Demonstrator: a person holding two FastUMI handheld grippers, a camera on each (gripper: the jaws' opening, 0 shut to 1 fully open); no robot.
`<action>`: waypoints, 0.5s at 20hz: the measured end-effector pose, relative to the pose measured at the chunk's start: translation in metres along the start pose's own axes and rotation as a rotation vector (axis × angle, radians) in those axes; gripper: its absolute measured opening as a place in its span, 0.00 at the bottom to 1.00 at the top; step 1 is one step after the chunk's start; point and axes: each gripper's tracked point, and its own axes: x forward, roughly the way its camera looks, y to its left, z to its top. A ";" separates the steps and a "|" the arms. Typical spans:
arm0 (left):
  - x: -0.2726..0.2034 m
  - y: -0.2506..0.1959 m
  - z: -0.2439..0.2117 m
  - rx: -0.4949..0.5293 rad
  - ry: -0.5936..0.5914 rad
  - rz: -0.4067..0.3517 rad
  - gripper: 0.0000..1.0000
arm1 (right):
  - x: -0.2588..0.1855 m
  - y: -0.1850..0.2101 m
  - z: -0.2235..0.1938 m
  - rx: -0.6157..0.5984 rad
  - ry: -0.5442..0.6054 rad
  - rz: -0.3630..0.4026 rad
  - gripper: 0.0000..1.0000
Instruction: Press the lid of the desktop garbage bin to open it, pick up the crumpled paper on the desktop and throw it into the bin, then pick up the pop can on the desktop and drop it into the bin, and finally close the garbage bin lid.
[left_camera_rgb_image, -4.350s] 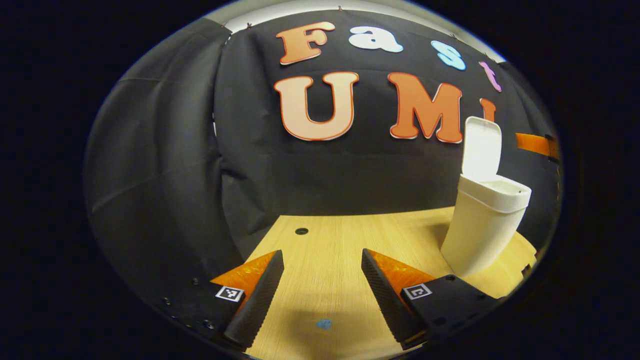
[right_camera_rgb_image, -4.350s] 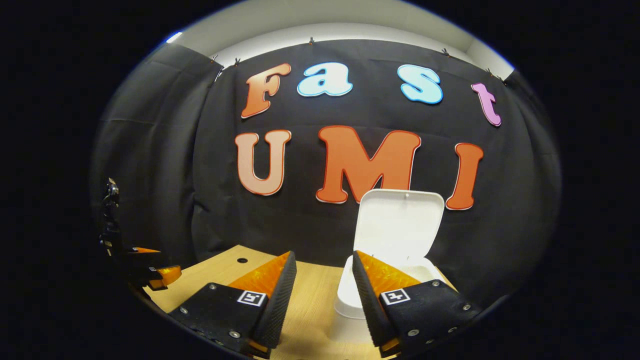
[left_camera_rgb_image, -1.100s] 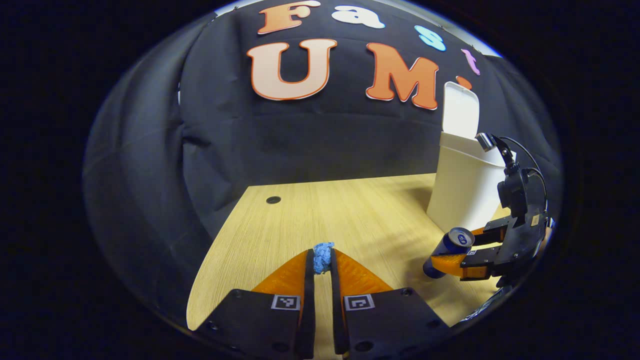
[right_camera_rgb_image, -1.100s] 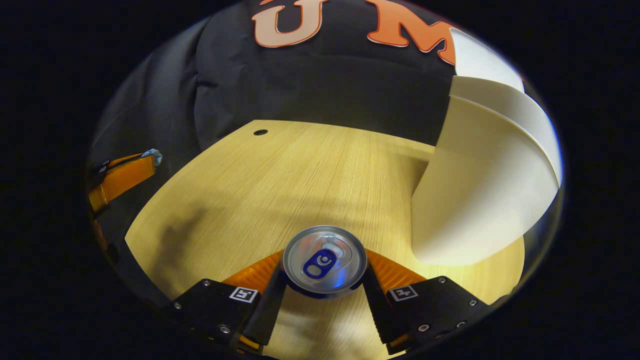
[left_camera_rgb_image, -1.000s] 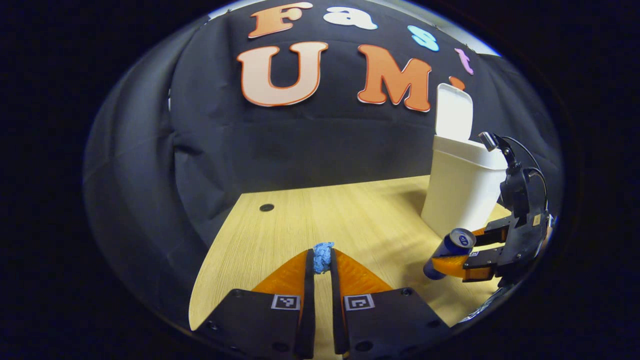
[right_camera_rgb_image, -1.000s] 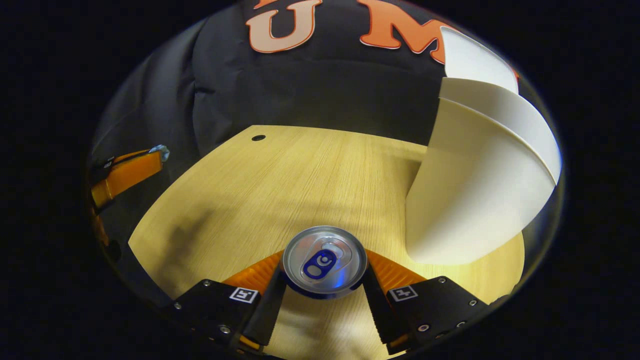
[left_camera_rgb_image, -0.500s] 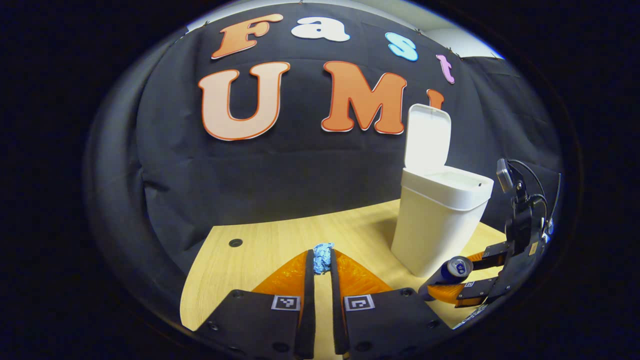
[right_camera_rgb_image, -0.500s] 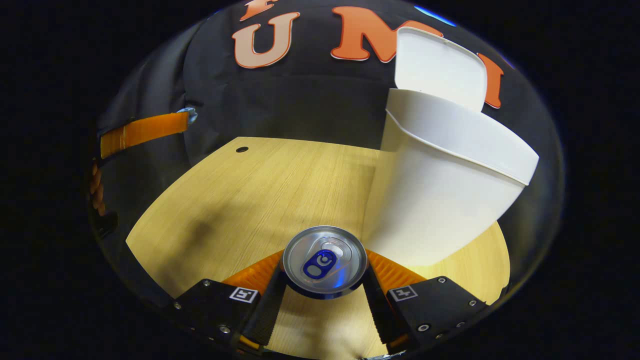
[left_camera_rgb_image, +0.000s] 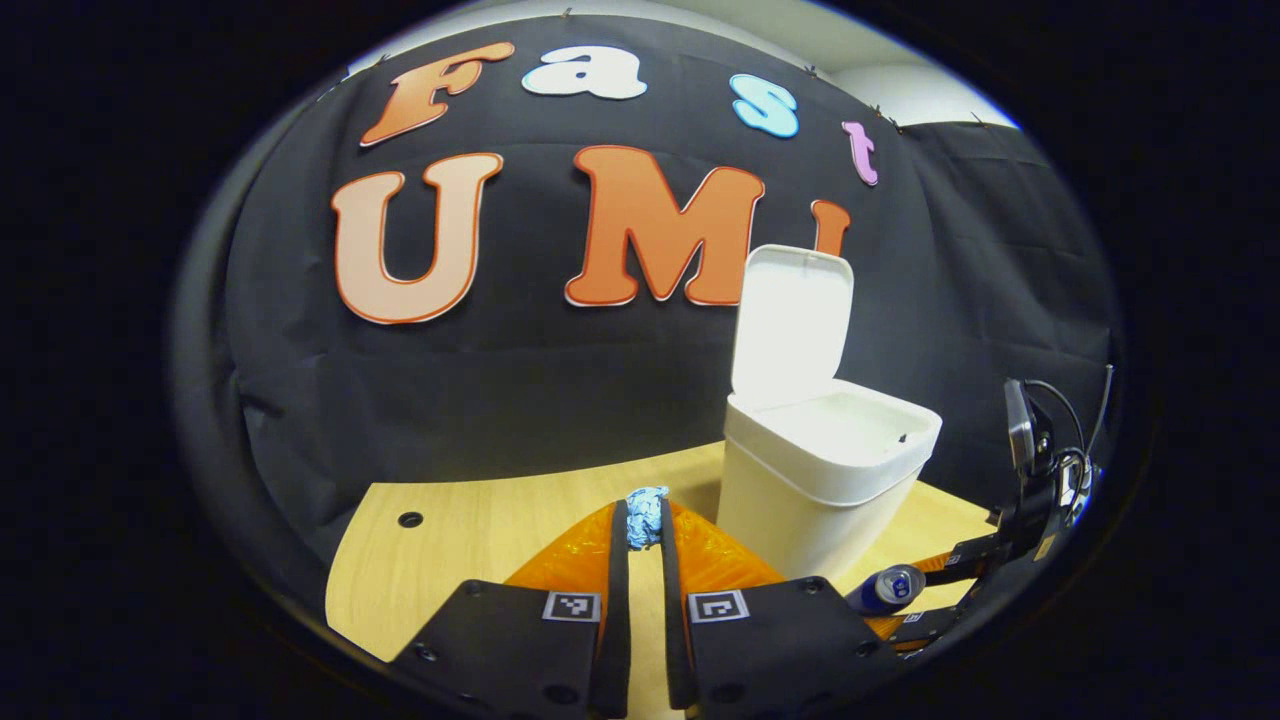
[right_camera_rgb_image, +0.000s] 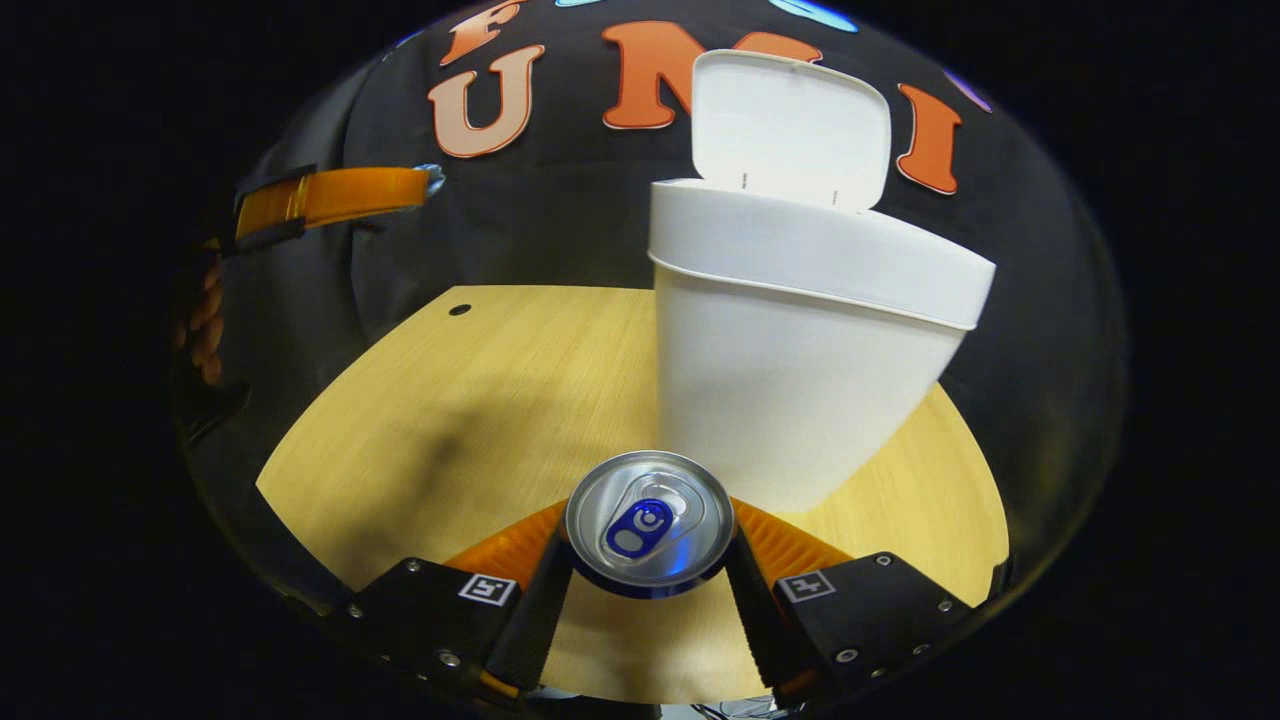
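Observation:
The white bin (left_camera_rgb_image: 820, 480) (right_camera_rgb_image: 800, 360) stands on the wooden desk with its lid (left_camera_rgb_image: 792, 325) (right_camera_rgb_image: 790, 125) upright and open. My left gripper (left_camera_rgb_image: 645, 520) is shut on a small wad of blue crumpled paper (left_camera_rgb_image: 645, 515), raised above the desk, left of the bin and near its rim height. In the right gripper view that gripper (right_camera_rgb_image: 425, 185) juts in from the upper left with the paper (right_camera_rgb_image: 432, 178) at its tip. My right gripper (right_camera_rgb_image: 650, 540) is shut on the pop can (right_camera_rgb_image: 650, 520), its silver top facing the camera, low in front of the bin. The can (left_camera_rgb_image: 890, 588) also shows at lower right in the left gripper view.
The wooden desk (right_camera_rgb_image: 480, 400) has a small round hole (right_camera_rgb_image: 460, 310) (left_camera_rgb_image: 410, 519) near its far left corner. Black cloth walls close off the back and left. A hand (right_camera_rgb_image: 200, 320) holds the left gripper at the left edge of the right gripper view.
Both grippers closed on their objects since the earliest frames. Over the last second the left gripper rose and swung right toward the bin with the paper; the right gripper turned with the can to face the bin.

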 end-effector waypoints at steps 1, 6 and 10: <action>0.004 -0.010 0.006 0.002 -0.005 -0.011 0.18 | -0.003 -0.007 -0.002 0.002 -0.002 -0.003 0.80; 0.022 -0.054 0.025 -0.006 -0.023 -0.063 0.18 | -0.013 -0.039 -0.007 0.014 -0.006 -0.022 0.80; 0.036 -0.082 0.034 -0.018 -0.027 -0.095 0.18 | -0.024 -0.064 -0.011 0.032 -0.013 -0.048 0.80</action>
